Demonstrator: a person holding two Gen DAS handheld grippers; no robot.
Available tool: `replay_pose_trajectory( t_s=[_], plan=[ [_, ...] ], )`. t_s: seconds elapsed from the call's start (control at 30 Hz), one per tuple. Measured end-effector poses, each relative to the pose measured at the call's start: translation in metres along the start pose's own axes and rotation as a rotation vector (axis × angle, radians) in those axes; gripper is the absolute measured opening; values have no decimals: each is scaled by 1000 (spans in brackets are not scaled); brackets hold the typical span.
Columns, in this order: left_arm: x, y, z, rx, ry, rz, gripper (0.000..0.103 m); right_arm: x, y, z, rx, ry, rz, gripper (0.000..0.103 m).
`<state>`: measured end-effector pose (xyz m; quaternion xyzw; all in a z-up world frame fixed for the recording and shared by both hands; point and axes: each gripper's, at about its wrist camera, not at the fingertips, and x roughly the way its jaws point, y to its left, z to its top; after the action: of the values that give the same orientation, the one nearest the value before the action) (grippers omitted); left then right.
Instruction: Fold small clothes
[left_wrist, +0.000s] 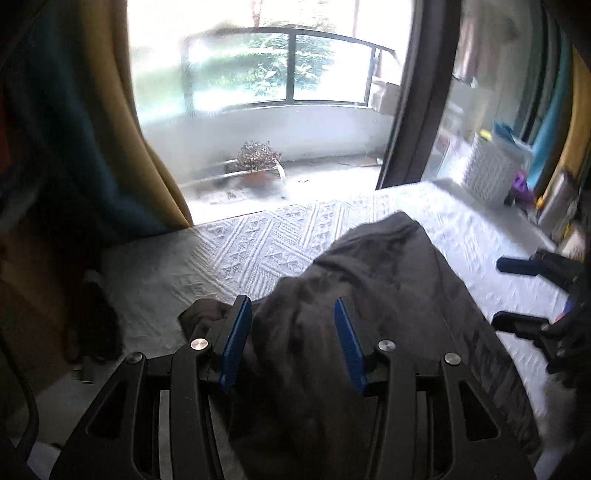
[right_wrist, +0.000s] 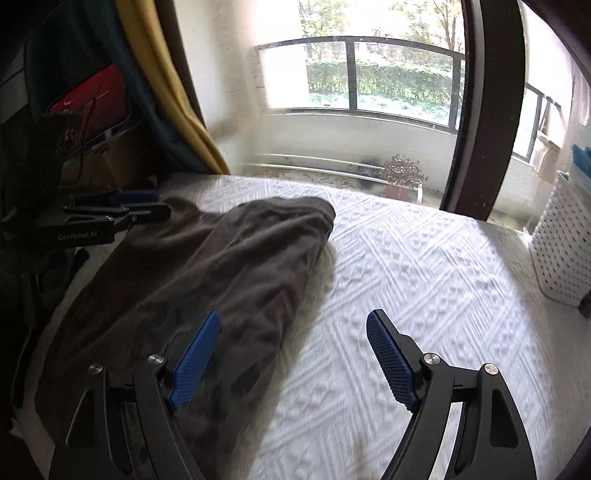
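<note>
White textured bedspread (right_wrist: 424, 266) stretches across the bed, raised diamond pattern all over. Behind it, a big glass door (left_wrist: 266, 122) gives onto a balcony with a dark railing (right_wrist: 354, 74). Out there sits a dried plant in a pot (left_wrist: 256, 162). A yellow curtain (right_wrist: 173, 92) hangs at the left, and a white perforated basket (right_wrist: 561, 251) stands on the right.

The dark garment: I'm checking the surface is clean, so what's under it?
The dark garment lies on the white textured cover; whatever is directly beneath its folds is hidden.
</note>
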<state>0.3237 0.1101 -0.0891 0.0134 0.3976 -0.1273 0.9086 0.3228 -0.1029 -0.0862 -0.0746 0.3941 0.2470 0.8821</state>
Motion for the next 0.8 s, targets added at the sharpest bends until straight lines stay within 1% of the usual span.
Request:
replay_pose_trajectory(
  t_s=[0.03, 0.07, 0.13, 0.2, 0.3, 0.37, 0.43, 0.47, 0.5, 0.57, 0.6, 0.67, 0.7, 0.73, 0.8],
  plan=[
    [4, 4, 0, -12, 8, 23, 7, 5, -2, 2, 3, -3, 6, 83],
    [8, 10, -1, -34, 18, 47, 5, 10, -5, 3, 5, -2, 8, 83],
    [7, 21, -6, -92, 8, 49, 5, 19, -9, 5, 13, 7, 6, 83],
    [2, 23, -9, -91, -9, 81, 5, 27, -12, 7, 20, 12, 10, 83],
    [-4, 28, -11, -115, -33, 106, 5, 35, -13, 9, 25, 11, 13, 83],
    [2, 32, -11, -124, -21, 131, 5, 41, -12, 10, 23, 11, 3, 83],
    [6, 33, -17, -137, -6, 151, 6, 48, -11, 9, 15, 29, -8, 83],
    [6, 34, -18, -137, -1, 157, 6, 50, -11, 8, 15, 36, -9, 83],
    [6, 34, -19, -137, 6, 162, 9, 50, -11, 8, 15, 34, -10, 83],
    [0, 36, -19, -148, 10, 158, 10, 50, -11, 9, 15, 32, -15, 83],
    [-3, 37, -17, -158, 19, 149, 12, 50, -12, 9, 17, 36, -21, 83],
    [-14, 40, -16, -183, 25, 139, 31, 51, -12, 9, 18, 40, -30, 83],
    [-18, 41, -15, -194, 21, 135, 55, 52, -12, 10, 17, 44, -39, 83],
    [-28, 43, -17, -214, 7, 120, 69, 51, -12, 10, 18, 45, -47, 83],
    [-41, 43, -22, -233, -8, 104, 72, 46, -12, 10, 22, 38, -50, 83]
  ],
)
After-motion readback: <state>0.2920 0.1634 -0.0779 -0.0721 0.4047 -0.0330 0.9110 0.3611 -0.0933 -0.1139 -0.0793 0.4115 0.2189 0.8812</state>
